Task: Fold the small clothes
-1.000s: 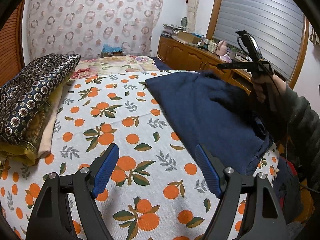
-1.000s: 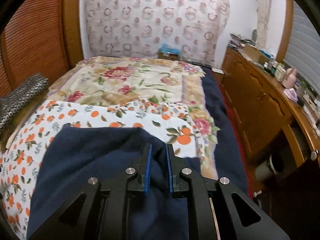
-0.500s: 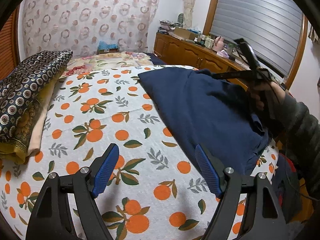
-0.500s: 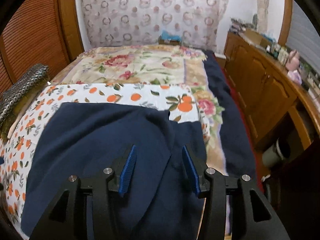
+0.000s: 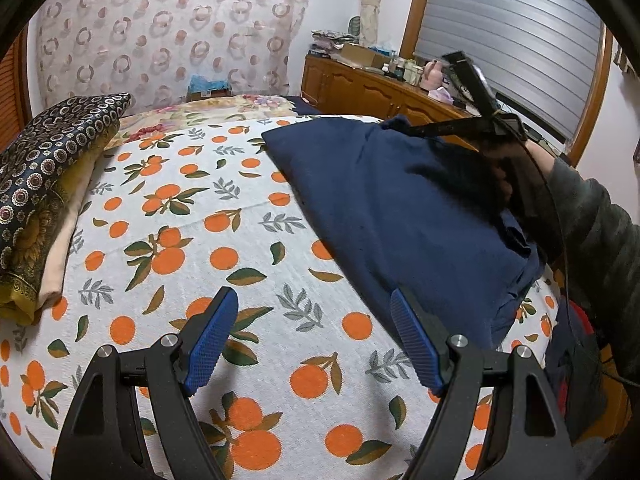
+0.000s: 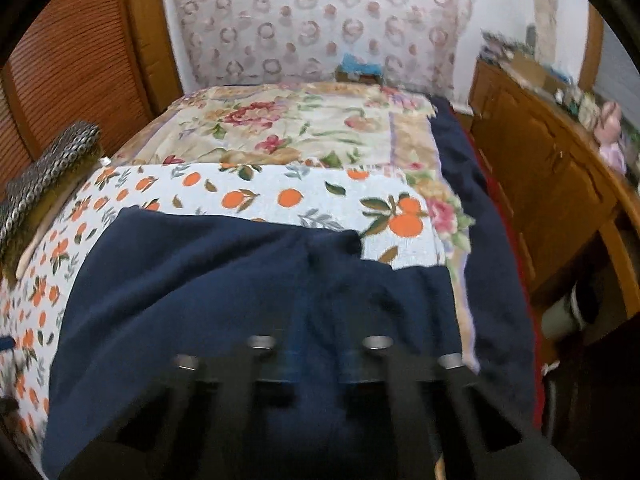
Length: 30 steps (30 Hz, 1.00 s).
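Observation:
A dark navy garment [image 5: 404, 216] lies spread on the orange-print bedsheet [image 5: 192, 240], on the right side of the bed; it fills the lower part of the right wrist view [image 6: 224, 292]. My left gripper [image 5: 314, 336] is open and empty, hovering over the sheet just left of the garment's near edge. My right gripper [image 6: 318, 368] is blurred, with its jaws apart above the garment and nothing between them. It also shows in the left wrist view [image 5: 404, 130], held over the garment's far right corner.
Folded patterned bedding [image 5: 44, 184] is stacked at the left edge of the bed. A floral cover [image 6: 288, 128] lies beyond the sheet. A wooden cabinet [image 6: 548, 184] with clutter on top runs along the right. A patterned curtain [image 5: 168, 28] hangs behind.
My right gripper opened and let go of the garment's edge, then pulled back. The garment now lies flatter on the bed. My left gripper stayed open and drifted slightly.

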Motion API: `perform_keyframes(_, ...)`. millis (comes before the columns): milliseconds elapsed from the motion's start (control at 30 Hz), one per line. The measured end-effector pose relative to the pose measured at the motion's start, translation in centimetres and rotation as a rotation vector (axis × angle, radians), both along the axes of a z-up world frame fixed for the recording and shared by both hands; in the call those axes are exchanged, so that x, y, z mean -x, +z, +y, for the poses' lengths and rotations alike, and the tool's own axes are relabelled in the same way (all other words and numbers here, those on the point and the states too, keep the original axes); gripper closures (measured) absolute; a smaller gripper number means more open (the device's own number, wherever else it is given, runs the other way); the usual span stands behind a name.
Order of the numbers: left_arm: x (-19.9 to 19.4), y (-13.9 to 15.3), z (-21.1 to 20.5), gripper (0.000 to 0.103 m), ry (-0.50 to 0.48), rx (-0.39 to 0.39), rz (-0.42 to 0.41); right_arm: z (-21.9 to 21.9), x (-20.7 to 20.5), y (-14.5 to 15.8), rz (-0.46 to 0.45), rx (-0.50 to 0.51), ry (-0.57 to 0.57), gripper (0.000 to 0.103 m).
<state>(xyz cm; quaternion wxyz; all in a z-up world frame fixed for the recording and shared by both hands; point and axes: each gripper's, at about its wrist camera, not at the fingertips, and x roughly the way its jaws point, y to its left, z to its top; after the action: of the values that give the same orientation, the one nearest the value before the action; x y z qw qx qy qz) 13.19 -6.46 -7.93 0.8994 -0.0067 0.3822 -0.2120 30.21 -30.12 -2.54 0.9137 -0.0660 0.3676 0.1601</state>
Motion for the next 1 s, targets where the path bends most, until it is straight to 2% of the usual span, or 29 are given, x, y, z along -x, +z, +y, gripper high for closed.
perform_keyframes(133,0.0,0.0,0.0,0.023,0.001,0.002,0.001,-1.6,1.7,2.1,-0.097,-0.030,-0.036,0.098)
perform_keyframes(233,0.0,0.0,-0.1,0.023,-0.001,0.003,0.001,-3.4,2.3,3.5,-0.125,-0.057,-0.091,0.098)
perform_keyframes(300,0.1,-0.1,-0.3,0.023,-0.006,0.001,0.000,-4.3,2.3,3.7,-0.120,-0.050,-0.133,0.098)
perform_keyframes(367,0.2,0.0,-0.4,0.023,-0.012,0.000,-0.001,-4.8,2.0,3.1,-0.079,-0.038,-0.145,0.098)
perform_keyframes(467,0.3,0.2,-0.5,0.023,-0.016,-0.004,-0.006,-4.6,2.7,2.5,-0.074,-0.007,-0.140,0.098)
perform_keyframes(533,0.3,0.2,-0.6,0.023,-0.016,-0.005,-0.006,-4.3,3.6,2.4,-0.080,0.026,-0.146,0.084)
perform_keyframes(567,0.3,0.3,-0.6,0.023,-0.016,-0.005,-0.007,-4.1,4.2,2.5,-0.087,0.040,-0.146,0.069)
perform_keyframes(600,0.3,0.2,-0.6,0.023,-0.018,-0.005,-0.007,-3.3,4.8,2.7,-0.096,0.047,-0.139,0.061)
perform_keyframes(700,0.3,0.3,-0.8,0.024,-0.022,-0.004,-0.008,-2.3,8.3,2.7,-0.119,0.057,-0.102,0.054)
perform_keyframes(800,0.3,0.4,-1.1,0.023,-0.027,-0.006,-0.010,-1.3,12.1,2.4,-0.134,0.065,-0.084,0.053)
perform_keyframes(1000,0.3,0.3,-1.6,0.024,-0.039,-0.009,-0.009,-0.8,18.0,0.0,-0.095,0.021,-0.011,0.053)
